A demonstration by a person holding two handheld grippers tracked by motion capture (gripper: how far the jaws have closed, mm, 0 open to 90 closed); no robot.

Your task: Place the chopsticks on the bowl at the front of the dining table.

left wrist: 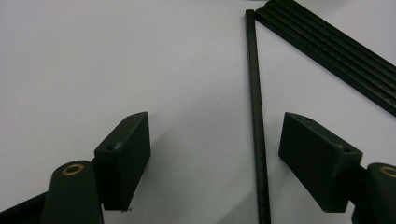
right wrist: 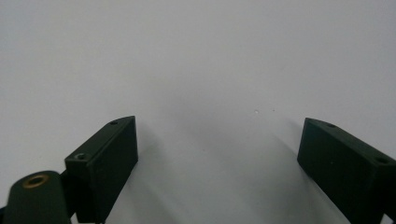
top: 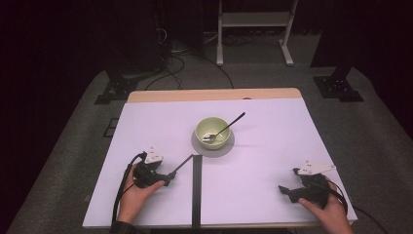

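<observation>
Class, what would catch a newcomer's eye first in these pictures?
A pale green bowl with a spoon resting in it sits on a grey saucer mid-table. Nearer the person, the left gripper lies with a thin black rod between its open jaws, untouched, beside a black strip. The right gripper rests open on the white table.

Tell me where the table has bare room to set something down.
Bare: the table left of the bowl, the far right beyond the spoon, and between the black strip and the right tongs. Crowded: around the left tongs, over a thin rod.
</observation>
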